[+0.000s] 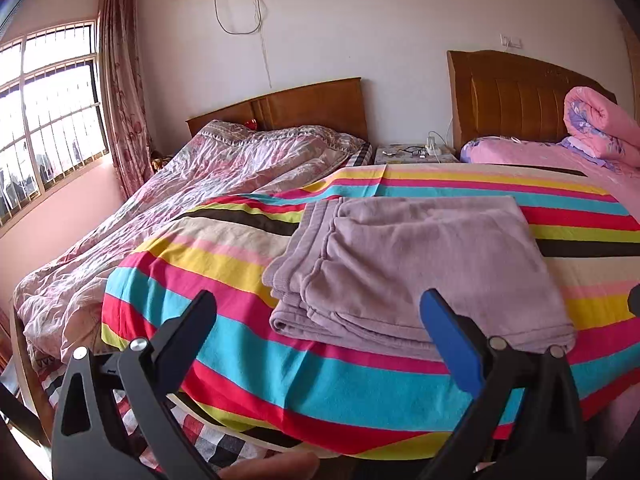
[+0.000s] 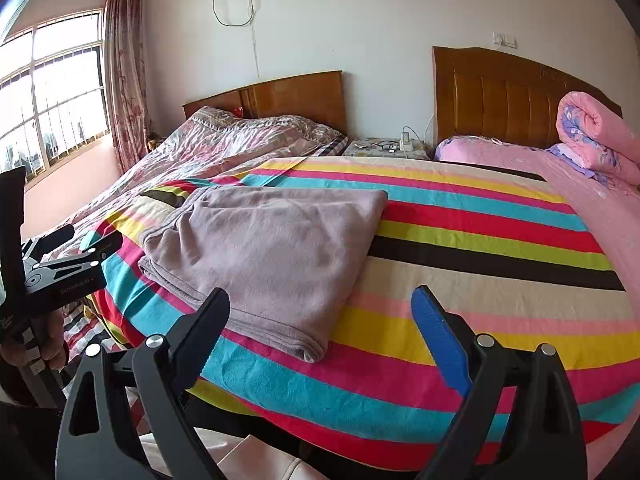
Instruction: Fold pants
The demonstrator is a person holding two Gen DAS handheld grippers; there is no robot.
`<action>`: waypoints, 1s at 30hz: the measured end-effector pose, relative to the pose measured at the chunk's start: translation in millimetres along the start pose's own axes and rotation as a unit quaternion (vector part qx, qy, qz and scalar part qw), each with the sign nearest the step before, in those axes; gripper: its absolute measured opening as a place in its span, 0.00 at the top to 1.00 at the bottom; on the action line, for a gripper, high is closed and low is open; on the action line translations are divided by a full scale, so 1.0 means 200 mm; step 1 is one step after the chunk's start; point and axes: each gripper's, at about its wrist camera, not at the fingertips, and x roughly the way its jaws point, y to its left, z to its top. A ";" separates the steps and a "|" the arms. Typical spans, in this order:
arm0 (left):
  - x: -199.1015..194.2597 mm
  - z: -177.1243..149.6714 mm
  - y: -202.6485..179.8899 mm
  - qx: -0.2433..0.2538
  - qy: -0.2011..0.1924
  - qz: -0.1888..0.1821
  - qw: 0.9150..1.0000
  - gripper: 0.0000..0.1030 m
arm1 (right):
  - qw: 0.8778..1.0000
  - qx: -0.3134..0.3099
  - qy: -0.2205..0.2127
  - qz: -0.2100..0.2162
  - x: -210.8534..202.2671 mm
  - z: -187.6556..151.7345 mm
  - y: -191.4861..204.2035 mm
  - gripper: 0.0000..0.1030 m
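The mauve fleece pants (image 1: 420, 264) lie folded in a flat stack on the striped bedspread (image 1: 320, 376). They also show in the right wrist view (image 2: 272, 248), left of centre. My left gripper (image 1: 320, 304) is open and empty, held just short of the pants' near edge. My right gripper (image 2: 322, 300) is open and empty, near the pants' front right corner. The left gripper's body (image 2: 60, 268) shows at the left edge of the right wrist view.
A second bed with a crumpled floral quilt (image 1: 192, 184) stands to the left, by the window (image 1: 48, 120). A nightstand (image 1: 416, 154) with cables sits between the wooden headboards. A rolled pink quilt (image 1: 600, 128) lies at the far right.
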 end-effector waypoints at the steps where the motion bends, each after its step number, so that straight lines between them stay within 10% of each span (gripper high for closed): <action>1: 0.01 -0.02 -0.04 0.012 0.007 0.005 1.000 0.01 | 1.000 0.001 0.007 -0.001 0.01 -0.02 0.00 0.14; 30: 0.02 -0.13 -0.08 -0.009 0.014 -0.045 0.999 0.01 | 0.999 -0.016 0.034 -0.015 0.06 -0.16 0.00 0.14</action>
